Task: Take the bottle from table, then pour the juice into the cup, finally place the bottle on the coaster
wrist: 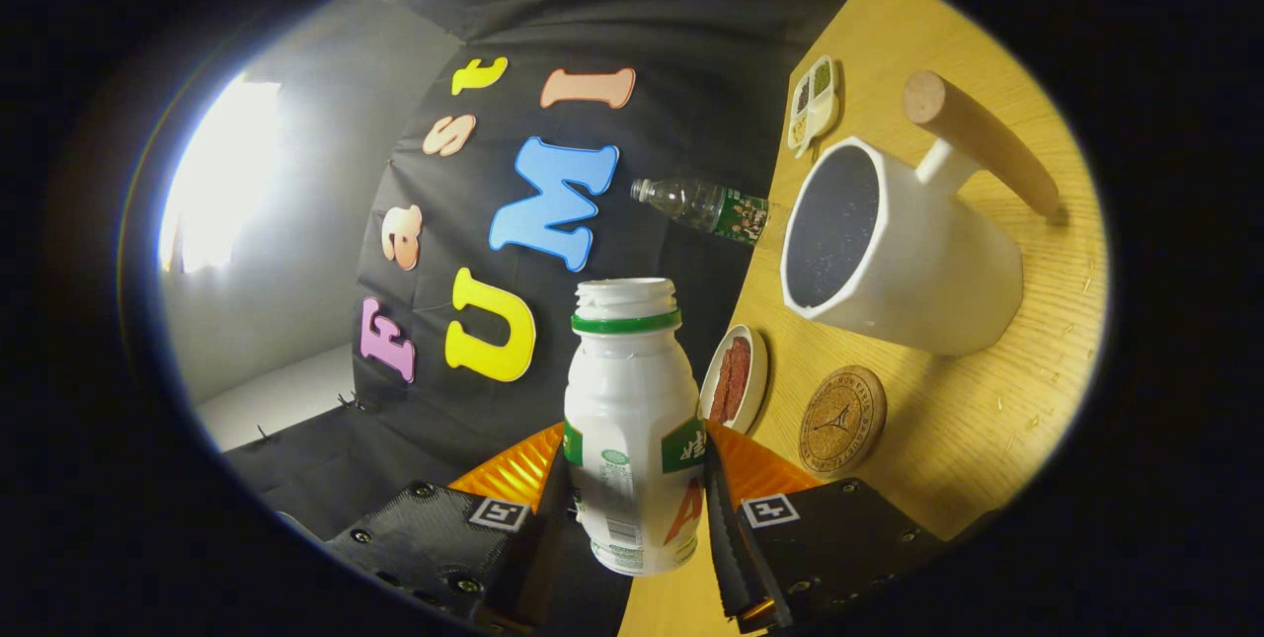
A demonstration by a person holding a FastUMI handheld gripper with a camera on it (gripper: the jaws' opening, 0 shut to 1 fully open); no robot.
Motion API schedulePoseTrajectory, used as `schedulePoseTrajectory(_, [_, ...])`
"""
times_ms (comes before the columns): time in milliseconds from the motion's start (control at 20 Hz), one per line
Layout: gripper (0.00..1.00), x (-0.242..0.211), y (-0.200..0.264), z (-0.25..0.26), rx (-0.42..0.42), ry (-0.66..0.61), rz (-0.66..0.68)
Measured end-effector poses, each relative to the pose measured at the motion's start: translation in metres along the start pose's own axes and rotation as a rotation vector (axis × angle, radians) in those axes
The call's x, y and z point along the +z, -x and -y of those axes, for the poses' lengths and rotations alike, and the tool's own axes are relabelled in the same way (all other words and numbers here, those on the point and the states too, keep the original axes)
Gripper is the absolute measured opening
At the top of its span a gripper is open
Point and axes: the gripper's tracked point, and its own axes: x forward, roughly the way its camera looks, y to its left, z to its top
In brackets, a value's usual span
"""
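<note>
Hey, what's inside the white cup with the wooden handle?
The cup shows a dark speckled inside; whether it holds liquid can't be told, and its bottom is hidden. The claw grips the white bottle, tilted beside it.

— What couldn't you make out from my claw's camera?

— The white plastic juice bottle with the green neck ring [632,420] hid the inner faces of my fingers [718,509] where they pressed it, and its label print was too small to tell.

— And further off?

— The clear plastic bottle with the green label [703,207] had its base hidden behind the white ceramic cup with a wooden handle [904,257]. The small divided white dish [813,104] held bits too tiny to identify.
</note>
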Motion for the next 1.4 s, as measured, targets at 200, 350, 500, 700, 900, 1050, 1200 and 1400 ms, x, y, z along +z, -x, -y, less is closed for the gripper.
schedulePoseTrajectory(200, [0.63, 0.004, 0.000, -0.005, 0.022, -0.042, 0.017])
schedulePoseTrajectory(350, [0.63, 0.010, -0.002, -0.007, 0.030, -0.083, 0.036])
schedulePoseTrajectory(500, [0.63, 0.013, -0.007, -0.007, 0.036, -0.140, 0.051])
schedulePoseTrajectory(700, [0.63, 0.012, -0.010, -0.004, 0.033, -0.172, 0.055])
schedulePoseTrajectory(900, [0.63, 0.014, -0.012, -0.005, 0.044, -0.230, 0.071])
schedulePoseTrajectory(1050, [0.63, 0.016, -0.013, -0.003, 0.042, -0.261, 0.084])
schedulePoseTrajectory(1200, [0.63, 0.018, -0.012, -0.005, 0.051, -0.300, 0.095])
schedulePoseTrajectory(1400, [0.63, 0.017, -0.013, -0.007, 0.066, -0.330, 0.099])
